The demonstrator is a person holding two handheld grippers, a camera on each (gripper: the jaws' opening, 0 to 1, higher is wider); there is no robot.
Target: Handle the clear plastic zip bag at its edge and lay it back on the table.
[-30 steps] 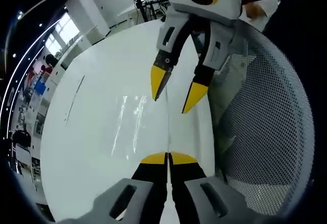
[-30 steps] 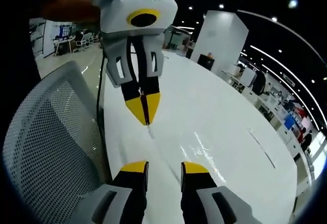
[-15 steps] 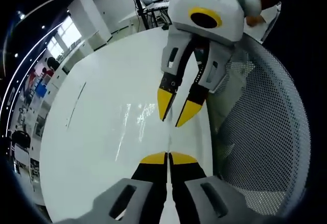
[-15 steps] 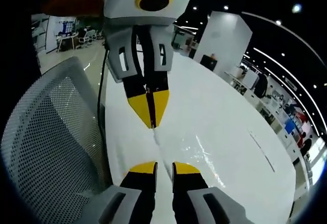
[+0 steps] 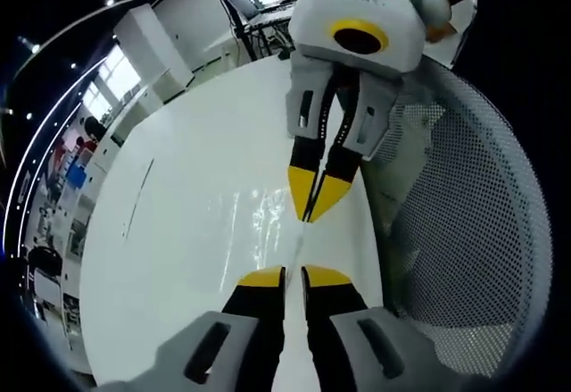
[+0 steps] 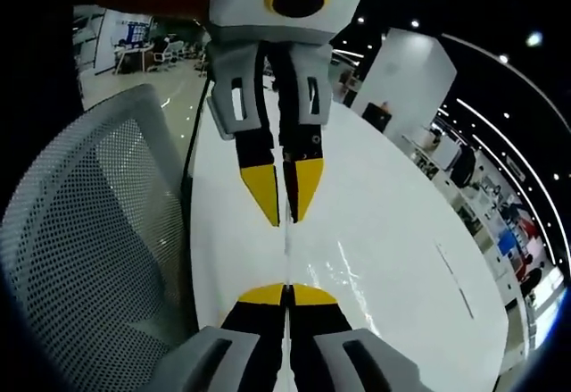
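Observation:
The clear zip bag (image 5: 257,224) lies flat on the white table (image 5: 169,258) and shows as faint glints (image 6: 350,276). Its thin edge runs as a pale line between the two grippers. My right gripper (image 6: 286,294) is shut on that edge; in the left gripper view it (image 5: 312,206) comes down from above with its yellow tips pressed together. My left gripper (image 5: 294,278) stands slightly open, a narrow gap between its yellow tips. In the right gripper view the left gripper (image 6: 285,203) has its tips apart on either side of the edge line.
A grey mesh office chair (image 5: 464,222) stands against the table's near edge (image 6: 89,231). A thin dark line (image 5: 138,197) marks the table farther out. Desks, pillars and people fill the hall beyond the table.
My right gripper has closed from open to shut on the bag's edge. My left gripper, shut before, has parted its tips a little. The two grippers have drawn closer together.

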